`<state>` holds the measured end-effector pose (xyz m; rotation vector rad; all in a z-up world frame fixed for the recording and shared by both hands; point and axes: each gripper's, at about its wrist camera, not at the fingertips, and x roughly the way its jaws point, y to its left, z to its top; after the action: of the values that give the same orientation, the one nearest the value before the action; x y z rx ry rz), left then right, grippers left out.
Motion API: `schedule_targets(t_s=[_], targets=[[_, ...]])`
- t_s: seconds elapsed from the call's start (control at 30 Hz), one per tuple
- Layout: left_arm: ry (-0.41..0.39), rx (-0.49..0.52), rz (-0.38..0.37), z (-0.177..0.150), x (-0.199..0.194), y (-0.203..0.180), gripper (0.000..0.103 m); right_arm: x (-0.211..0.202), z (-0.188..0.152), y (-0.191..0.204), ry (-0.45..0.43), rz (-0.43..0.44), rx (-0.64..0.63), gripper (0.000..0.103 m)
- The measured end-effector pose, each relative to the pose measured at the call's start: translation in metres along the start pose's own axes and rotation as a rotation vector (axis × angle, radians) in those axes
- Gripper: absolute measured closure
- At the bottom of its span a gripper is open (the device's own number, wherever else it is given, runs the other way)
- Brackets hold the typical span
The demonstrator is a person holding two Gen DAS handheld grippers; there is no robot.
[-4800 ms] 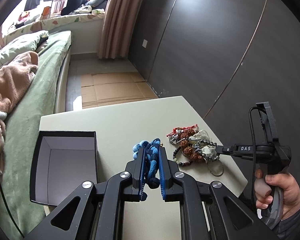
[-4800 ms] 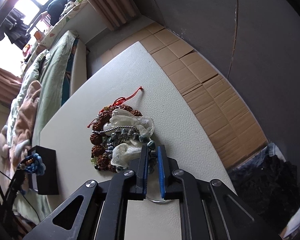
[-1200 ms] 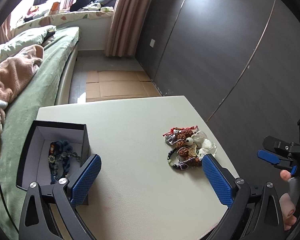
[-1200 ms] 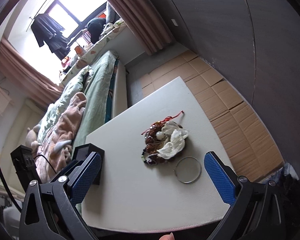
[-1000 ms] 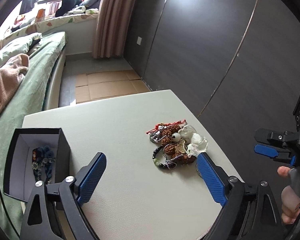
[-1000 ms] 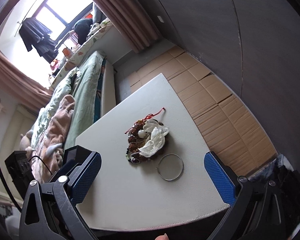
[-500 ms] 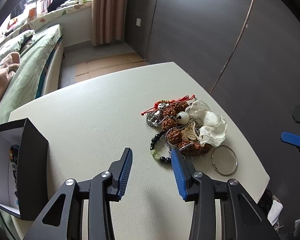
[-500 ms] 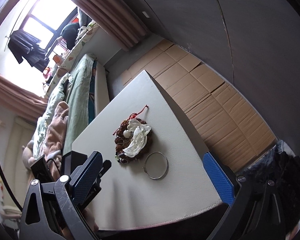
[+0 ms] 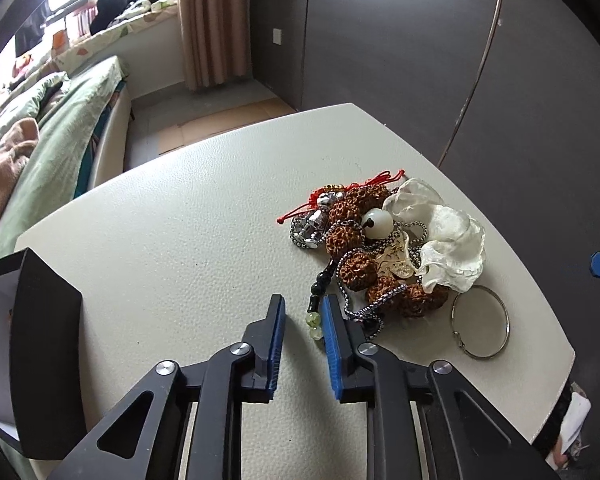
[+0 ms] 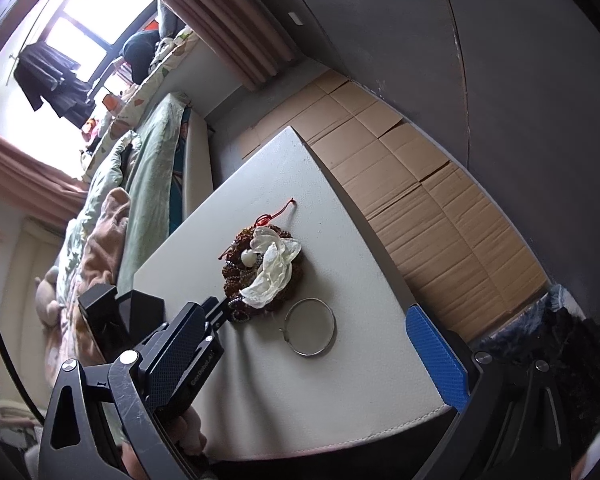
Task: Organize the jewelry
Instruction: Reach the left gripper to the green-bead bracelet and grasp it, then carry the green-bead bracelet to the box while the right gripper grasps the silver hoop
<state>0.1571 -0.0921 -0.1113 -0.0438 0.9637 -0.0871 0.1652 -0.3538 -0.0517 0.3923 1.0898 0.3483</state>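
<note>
Black box (image 9: 40, 344) sits at counter's (image 9: 188, 240) left edge. My left gripper (image 9: 302, 316): jaws nearly shut & closing round the green-and-black bead strand (image 9: 315, 312), pads not pressing yet. Jewelry pile (image 9: 380, 248) w/ silver ring (image 9: 480, 322) lies near right edge. Right gripper (image 10: 300, 344): jaws wide, nothing held.

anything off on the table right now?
Mostly the jewelry pile: chains, brown beads, red cord and a crumpled white cloth all tangled together. The left claw is closing around the dark bead strand trailing from it. The silver ring lies separate.
</note>
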Motion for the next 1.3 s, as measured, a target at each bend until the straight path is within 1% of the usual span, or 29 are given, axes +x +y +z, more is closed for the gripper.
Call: schedule_targets(t_s=[0.03, 0.2, 0.3, 0.5, 0.7, 0.93, 1.03, 1.07, 1.1, 1.17, 1.23, 1.3], targets=[[0.007, -0.006, -0.019, 0.0, -0.001, 0.002, 0.095, 0.002, 0.0, 0.001, 0.004, -0.005, -0.005, 0.001], [0.018, -0.002, -0.019, -0.004, -0.005, 0.006, 0.095, 0.013, -0.005, 0.006, 0.032, -0.035, -0.034, 0.001], [0.012, -0.021, -0.041, -0.006, -0.012, 0.011, 0.095, 0.019, -0.008, 0.009, 0.049, -0.052, -0.055, 0.001], [-0.047, -0.065, -0.111, 0.001, -0.042, 0.02, 0.096, 0.025, -0.008, 0.01, 0.061, -0.066, -0.064, 0.002], [-0.109, -0.1, -0.16, 0.007, -0.07, 0.029, 0.096, 0.029, -0.009, 0.012, 0.066, -0.073, -0.072, 0.002], [-0.167, -0.132, -0.194, 0.009, -0.098, 0.043, 0.096, 0.033, -0.01, 0.017, 0.078, -0.091, -0.096, 0.002], [-0.187, -0.148, -0.205, 0.009, -0.108, 0.051, 0.096, 0.039, -0.012, 0.021, 0.088, -0.112, -0.123, 0.002], [-0.195, -0.156, -0.208, 0.009, -0.112, 0.054, 0.096, 0.041, -0.012, 0.023, 0.094, -0.123, -0.135, 0.004], [-0.201, -0.163, -0.213, 0.009, -0.115, 0.057, 0.096, 0.044, -0.013, 0.024, 0.102, -0.133, -0.144, 0.011], [-0.216, -0.181, -0.229, 0.008, -0.123, 0.063, 0.096, 0.052, -0.014, 0.024, 0.128, -0.151, -0.156, 0.021], [-0.233, -0.196, -0.245, 0.006, -0.132, 0.07, 0.096, 0.058, -0.015, 0.024, 0.148, -0.169, -0.158, 0.021], [-0.241, -0.194, -0.239, 0.005, -0.137, 0.073, 0.096, 0.059, -0.017, 0.026, 0.151, -0.18, -0.169, 0.021]])
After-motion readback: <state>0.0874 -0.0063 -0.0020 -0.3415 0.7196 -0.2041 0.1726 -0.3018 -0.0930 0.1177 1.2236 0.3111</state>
